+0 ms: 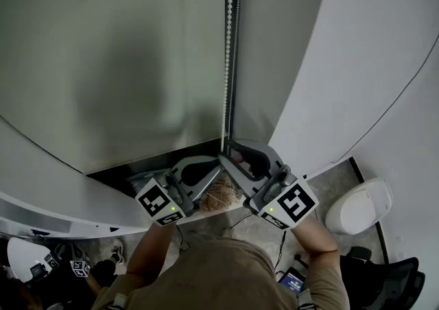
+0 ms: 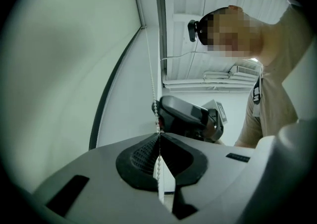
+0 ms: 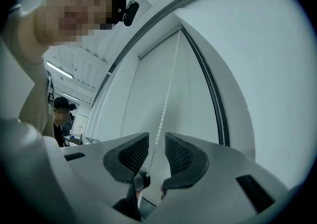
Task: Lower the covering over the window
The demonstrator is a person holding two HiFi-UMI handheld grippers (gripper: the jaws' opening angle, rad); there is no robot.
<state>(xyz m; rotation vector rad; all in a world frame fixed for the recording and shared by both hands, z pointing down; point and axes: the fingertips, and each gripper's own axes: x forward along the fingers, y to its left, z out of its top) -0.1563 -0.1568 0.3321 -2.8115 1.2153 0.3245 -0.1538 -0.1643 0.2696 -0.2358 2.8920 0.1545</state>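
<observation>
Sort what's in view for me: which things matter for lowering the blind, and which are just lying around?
Job: blind, bead chain, left gripper shut on the chain, right gripper open around it.
Lying about: white domed object, black chair, marker cubes.

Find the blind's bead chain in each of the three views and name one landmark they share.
Head view: bead chain runs straight down from top centre.
Left gripper view: centre, pinched by the shut left gripper.
Right gripper view: centre, slanting down between the jaws of the open right gripper.
Shared landmark: the pale blind beside it.
</observation>
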